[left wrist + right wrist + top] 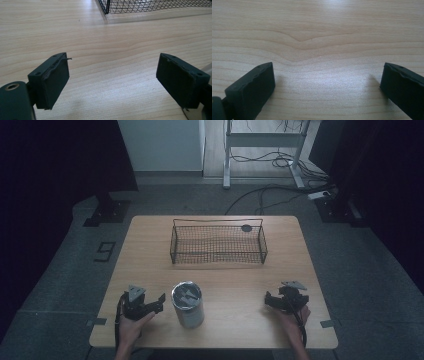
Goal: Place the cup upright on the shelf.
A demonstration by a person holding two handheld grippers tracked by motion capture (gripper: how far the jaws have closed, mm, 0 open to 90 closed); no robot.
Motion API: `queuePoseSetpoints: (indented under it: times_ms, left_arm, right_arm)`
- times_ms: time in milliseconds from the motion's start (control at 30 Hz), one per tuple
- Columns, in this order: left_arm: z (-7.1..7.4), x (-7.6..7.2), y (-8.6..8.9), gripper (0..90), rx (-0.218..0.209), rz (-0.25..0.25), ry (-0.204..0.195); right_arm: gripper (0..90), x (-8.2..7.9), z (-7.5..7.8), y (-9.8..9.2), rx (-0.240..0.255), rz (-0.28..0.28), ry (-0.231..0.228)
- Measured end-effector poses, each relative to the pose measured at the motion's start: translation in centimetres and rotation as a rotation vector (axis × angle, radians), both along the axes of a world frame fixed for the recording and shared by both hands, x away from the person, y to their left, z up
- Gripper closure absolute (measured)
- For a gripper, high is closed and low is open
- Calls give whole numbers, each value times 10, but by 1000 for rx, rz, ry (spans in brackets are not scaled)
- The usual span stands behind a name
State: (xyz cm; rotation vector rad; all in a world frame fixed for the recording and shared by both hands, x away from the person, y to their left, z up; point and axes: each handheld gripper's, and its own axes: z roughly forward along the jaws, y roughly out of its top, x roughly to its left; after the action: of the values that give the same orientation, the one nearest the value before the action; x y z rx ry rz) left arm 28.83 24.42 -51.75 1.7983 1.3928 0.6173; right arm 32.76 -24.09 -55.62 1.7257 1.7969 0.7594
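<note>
A: Edges, room?
B: Wooden table (150,245), wire basket (218,243) toward the far edge, bare wood between it and the grippers. Both sit near the front edge.
A: Can?
B: Metal can (187,303) upright, just beside the left gripper (159,300), on its right, not between the jaws.
A: Jaws?
B: Left gripper wide apart, holding nothing; its own view adds the basket corner (106,7) ahead. Right gripper (269,299) spread wide too, empty, well apart from the can; its view gives just wood grain between the pads (254,87).
</note>
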Motion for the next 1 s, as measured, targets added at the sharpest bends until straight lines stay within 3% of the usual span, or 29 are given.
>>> queuePoseSetpoints:
  times_ms: [300,1000]
  left_arm:
    - [-1,-1,1,106,4,-7,14]
    - [13,-11,3,94,-8,-2,-31]
  right_arm:
    - [0,0,0,-1,2,8,0]
    - [0,0,0,-1,1,11,-1]
